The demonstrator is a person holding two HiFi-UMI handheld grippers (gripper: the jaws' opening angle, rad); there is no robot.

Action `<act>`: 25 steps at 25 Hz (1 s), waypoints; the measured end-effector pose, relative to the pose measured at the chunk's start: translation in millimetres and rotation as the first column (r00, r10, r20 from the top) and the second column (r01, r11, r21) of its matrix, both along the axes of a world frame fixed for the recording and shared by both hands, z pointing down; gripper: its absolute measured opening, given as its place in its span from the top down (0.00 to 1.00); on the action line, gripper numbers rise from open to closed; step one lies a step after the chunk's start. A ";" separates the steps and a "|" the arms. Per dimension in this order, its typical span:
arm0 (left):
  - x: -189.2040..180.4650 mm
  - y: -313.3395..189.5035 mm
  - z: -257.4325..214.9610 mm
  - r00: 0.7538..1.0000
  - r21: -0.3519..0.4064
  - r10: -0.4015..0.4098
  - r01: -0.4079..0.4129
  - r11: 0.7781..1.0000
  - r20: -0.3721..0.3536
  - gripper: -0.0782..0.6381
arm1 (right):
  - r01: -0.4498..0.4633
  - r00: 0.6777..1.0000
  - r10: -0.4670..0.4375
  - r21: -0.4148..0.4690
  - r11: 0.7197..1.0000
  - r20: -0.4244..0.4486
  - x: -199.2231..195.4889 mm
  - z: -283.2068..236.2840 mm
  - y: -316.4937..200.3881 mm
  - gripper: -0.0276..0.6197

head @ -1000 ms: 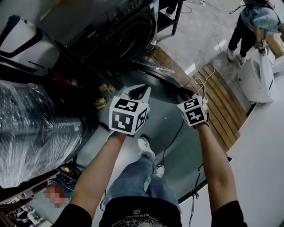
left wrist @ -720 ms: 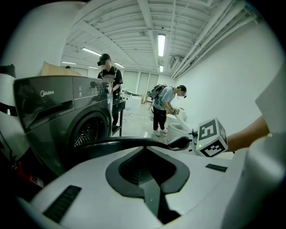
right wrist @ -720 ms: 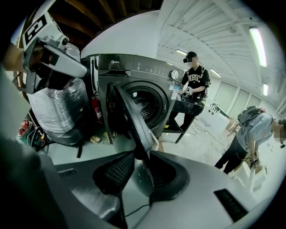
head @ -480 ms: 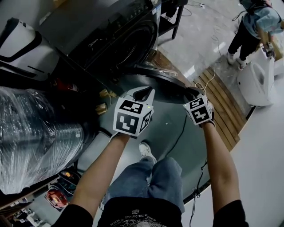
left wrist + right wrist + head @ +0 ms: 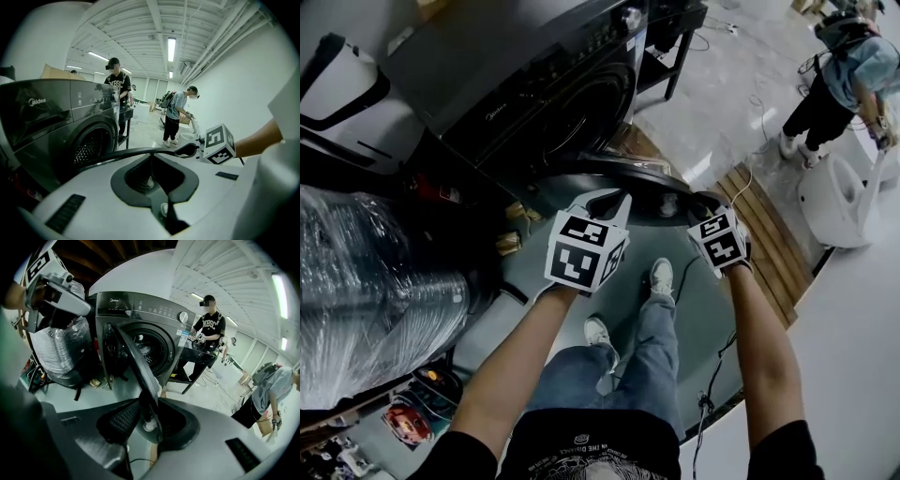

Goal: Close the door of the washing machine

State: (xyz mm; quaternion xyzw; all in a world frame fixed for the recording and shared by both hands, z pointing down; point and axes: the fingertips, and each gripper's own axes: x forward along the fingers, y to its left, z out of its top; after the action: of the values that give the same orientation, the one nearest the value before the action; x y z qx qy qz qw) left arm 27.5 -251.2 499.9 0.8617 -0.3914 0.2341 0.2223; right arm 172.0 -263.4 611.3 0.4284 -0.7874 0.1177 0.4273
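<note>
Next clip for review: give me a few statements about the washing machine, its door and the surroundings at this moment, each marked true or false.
1. The washing machine has its door shut. False: the door stands swung out, away from the drum opening.
2. The door's edge runs between the jaws of the right hand-held gripper. True; those jaws are opening.
3. A plastic-wrapped bundle sits to the left of the machine in the head view. True.
4. Nobody else is in the room. False: a person stands on the floor beyond the door.
</note>
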 end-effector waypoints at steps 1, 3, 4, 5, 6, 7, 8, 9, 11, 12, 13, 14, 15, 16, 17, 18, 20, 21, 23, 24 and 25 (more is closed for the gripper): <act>2.9 -5.7 0.6 1.000 0.001 -0.003 0.003 1.000 -0.001 0.84 | 0.007 1.000 -0.007 0.002 1.000 0.001 1.0 1.0 -4.9 0.77; 9.5 -18.5 0.0 1.000 0.003 -0.018 0.018 1.000 -0.007 0.84 | 0.030 1.000 -0.030 0.005 1.000 -0.001 3.6 0.4 -17.8 0.77; 12.5 -24.8 -0.7 1.000 0.004 -0.028 0.028 1.000 -0.009 0.84 | 0.048 0.999 -0.048 0.007 0.999 -0.004 4.4 -0.7 -25.3 0.77; 15.0 -30.2 -1.1 0.999 0.004 -0.037 0.037 0.999 -0.010 0.84 | 0.065 0.998 -0.065 0.007 0.998 -0.007 4.8 -1.7 -32.6 0.77; 17.1 -34.8 -1.1 0.999 0.002 -0.045 0.045 0.999 -0.008 0.84 | 0.081 0.997 -0.081 0.007 0.997 -0.009 4.8 -2.2 -39.2 0.77; 18.9 -38.6 -0.7 0.999 0.000 -0.052 0.052 0.999 -0.006 0.84 | 0.097 0.995 -0.097 0.005 0.995 -0.010 4.9 -2.2 -45.2 0.77; 20.4 -42.0 -0.2 0.998 -0.004 -0.060 0.060 0.998 -0.004 0.84 | 0.112 0.994 -0.112 0.002 0.994 -0.012 4.8 -1.8 -50.7 0.77; 21.4 -45.3 0.6 0.998 -0.009 -0.068 0.068 0.998 0.000 0.84 | 0.128 0.992 -0.128 -0.002 0.992 -0.013 4.6 -1.2 -55.9 0.77; 22.6 -52.4 1.8 0.996 -0.016 -0.086 0.086 0.996 0.006 0.84 | 0.157 0.988 -0.157 -0.009 0.988 -0.015 4.4 0.4 -65.6 0.77; 22.8 -56.5 2.1 0.995 -0.018 -0.095 0.095 0.995 0.008 0.84 | 0.168 0.986 -0.168 -0.010 0.986 -0.017 4.6 0.8 -70.6 0.77; 23.1 -61.1 2.3 0.995 -0.020 -0.104 0.104 0.994 0.009 0.84 | 0.178 0.984 -0.179 -0.011 0.984 -0.018 4.8 0.9 -75.9 0.77; 23.3 -65.6 2.4 0.994 -0.021 -0.113 0.113 0.993 0.010 0.84 | 0.189 0.982 -0.189 -0.011 0.982 -0.020 4.7 0.9 -81.2 0.77; 23.4 -69.7 2.7 0.993 -0.023 -0.121 0.121 0.992 0.012 0.84 | 0.201 0.979 -0.201 -0.012 0.979 -0.022 4.1 0.8 -86.3 0.77; 23.7 -73.2 3.0 0.992 -0.025 -0.129 0.130 0.991 0.012 0.84 | 0.215 0.976 -0.215 -0.013 0.977 -0.024 3.0 0.6 -91.0 0.77; 24.2 -76.2 3.5 0.990 -0.028 -0.138 0.138 0.990 0.013 0.84 | 0.229 0.973 -0.229 -0.014 0.973 -0.025 1.9 0.5 -95.5 0.77; 25.1 -79.0 4.2 0.989 -0.030 -0.144 0.145 0.989 0.013 0.84 | 0.241 0.970 -0.241 -0.014 0.970 -0.027 0.9 0.5 -100.0 0.77; 27.5 -84.3 5.9 0.988 -0.032 -0.155 0.155 0.987 0.012 0.84 | 0.261 0.965 -0.261 -0.011 0.965 -0.033 -0.4 1.0 -109.0 0.77; 28.6 -86.9 6.7 0.987 -0.033 -0.160 0.160 0.987 0.010 0.84 | 0.270 0.962 -0.270 -0.009 0.963 -0.036 -0.8 1.6 -113.2 0.77; 30.0 -93.3 7.1 0.985 -0.031 -0.172 0.172 0.985 0.007 0.84 | 0.288 0.957 -0.288 -0.005 0.958 -0.038 -1.5 2.5 -122.0 0.77; 29.7 -97.4 6.6 0.984 -0.028 -0.180 0.180 0.983 0.006 0.84 | 0.298 0.954 -0.298 -0.003 0.955 -0.039 -2.3 2.5 -127.1 0.77; 28.9 -101.9 5.7 0.982 -0.024 -0.189 0.189 0.982 0.003 0.84 | 0.308 0.951 -0.308 0.000 0.951 -0.040 -3.4 2.1 -132.6 0.77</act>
State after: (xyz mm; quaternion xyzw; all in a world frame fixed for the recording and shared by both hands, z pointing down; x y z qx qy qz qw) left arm 56.4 -353.1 505.6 0.8177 -0.4687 0.2172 0.2539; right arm 168.6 -396.0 613.4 0.3040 -0.8362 0.0388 0.4547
